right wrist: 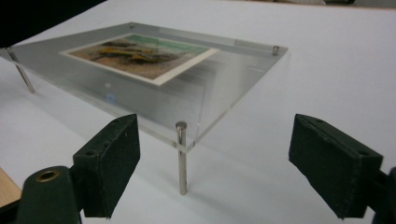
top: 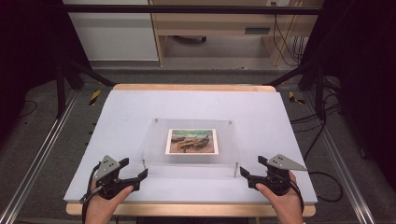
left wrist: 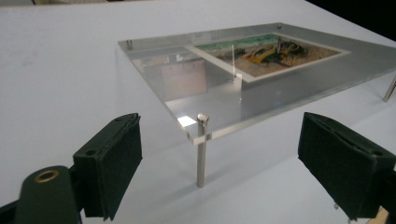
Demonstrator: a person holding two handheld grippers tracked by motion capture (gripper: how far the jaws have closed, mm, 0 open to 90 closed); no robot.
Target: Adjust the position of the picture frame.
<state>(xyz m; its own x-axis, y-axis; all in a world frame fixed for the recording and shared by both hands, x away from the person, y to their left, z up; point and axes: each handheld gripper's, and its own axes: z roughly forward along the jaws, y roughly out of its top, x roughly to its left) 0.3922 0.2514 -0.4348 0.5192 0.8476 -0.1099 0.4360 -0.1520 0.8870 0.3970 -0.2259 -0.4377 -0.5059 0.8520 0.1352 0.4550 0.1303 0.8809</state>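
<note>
Between the left gripper pads: bare table and one steel leg, nothing clamped. Jaws stand wide apart. In the left gripper view that near-left post rises midway between the two pads, clear of both, with white surface open on either side of it.

Right gripper: same picture mirrored. Jaws spread wide, holding nothing; the near-right post stands in the gap between the pads, touching neither.

Outward from the jaws: the acrylic frame, a clear panel raised on four thin metal legs, lies level at the middle of the white table. Its near corners point at the two grippers (one corner each). Near edge of the panel runs between them, parallel to the table's front edge. A small painting print sits under the middle of the panel, with a broad clear margin all round.

Room to move: a strip of bare table lies between the frame's near edge and the table's front lip, where the hands rest. Wide open white surface to left, right and beyond the frame. Both hands come in over the front edge, well apart, one at each near corner. Dark rig bars stand beyond the table's sides.
</note>
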